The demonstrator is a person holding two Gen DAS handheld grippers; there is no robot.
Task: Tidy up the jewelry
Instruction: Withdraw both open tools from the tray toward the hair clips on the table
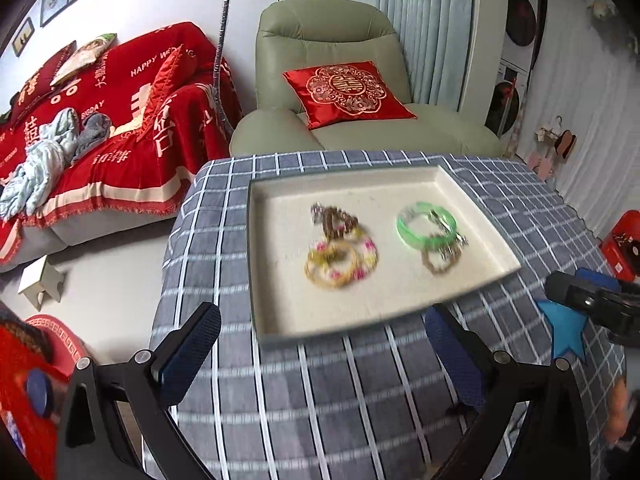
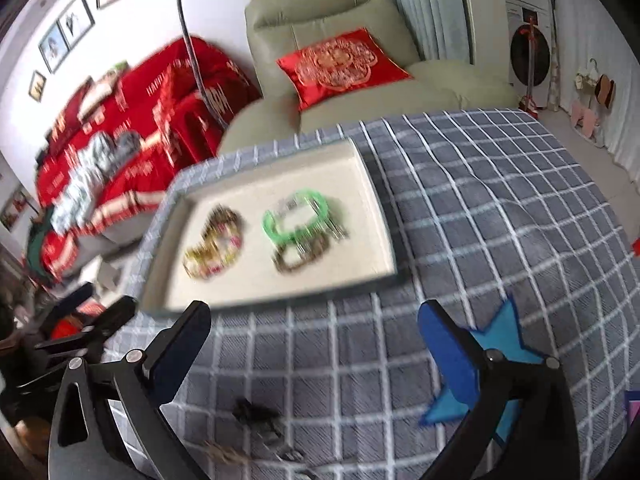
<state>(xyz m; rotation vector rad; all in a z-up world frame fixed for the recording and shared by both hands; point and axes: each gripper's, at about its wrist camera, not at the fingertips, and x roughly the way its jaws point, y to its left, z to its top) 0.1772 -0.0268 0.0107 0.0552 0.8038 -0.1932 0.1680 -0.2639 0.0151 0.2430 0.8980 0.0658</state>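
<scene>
- I count two clusters of jewelry in one cream tray: a left cluster of beaded bracelets in yellow, pink and white with a brownish piece on top, and a right cluster with one green bangle over a brown beaded bracelet. Motion blur keeps me from an exact bracelet count.
- The tray is rectangular with a raised rim and a matte, felt-like floor; it sits on the grey checked tablecloth.
- My left gripper hangs with its jaws spread wide and nothing between them, just short of the tray's near edge.
- My right gripper is likewise spread and empty, over bare cloth below the tray.
- One blue star cutout lies flat on the cloth by the right gripper's right finger.
- Small dark items lie on the cloth near me, too blurred to name.
- The table's far edge meets a green armchair.
</scene>
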